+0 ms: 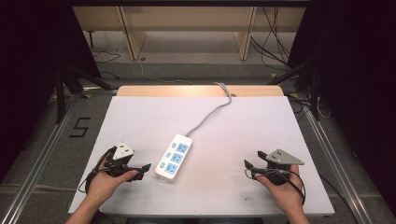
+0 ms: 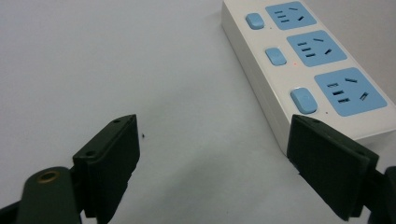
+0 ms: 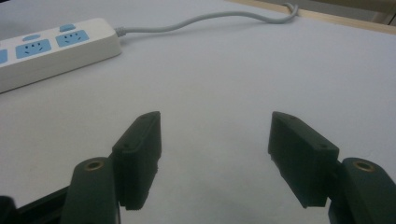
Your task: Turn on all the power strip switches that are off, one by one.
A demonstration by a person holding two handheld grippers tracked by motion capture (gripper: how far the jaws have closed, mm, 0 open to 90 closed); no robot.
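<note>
Black jaws of my left gripper (image 2: 212, 154) rise closest to the lens in the left gripper view, spread wide apart with bare white tabletop between them and nothing held; the right-hand jaw in that view sits just beside the near end of the white plastic power strip (image 2: 299, 70), and I cannot tell whether it touches the casing. That long rectangular strip carries three light-blue socket faces in a row, each with a small rounded light-blue switch beside it, and a tiny red dot shows near the middle switch. From the high view the strip (image 1: 173, 157) lies near the middle of the white table (image 1: 140, 121), angled with its far end tipped right, and its grey cable (image 1: 208, 114) snakes away to the far table edge; that view also places my left gripper (image 1: 142, 169) just left of the strip's near end and my right gripper (image 1: 250, 163) well apart from it on the right side. My right gripper view gives a low look across the table surface instead: the strip (image 3: 51, 49) sits far off at upper left with two sockets visible, and the cable (image 3: 205, 21) curves toward the pale wooden edge (image 3: 327, 16). There my right gripper (image 3: 215, 135) has its jaws standing wide apart over empty tabletop, gripping nothing.
</note>
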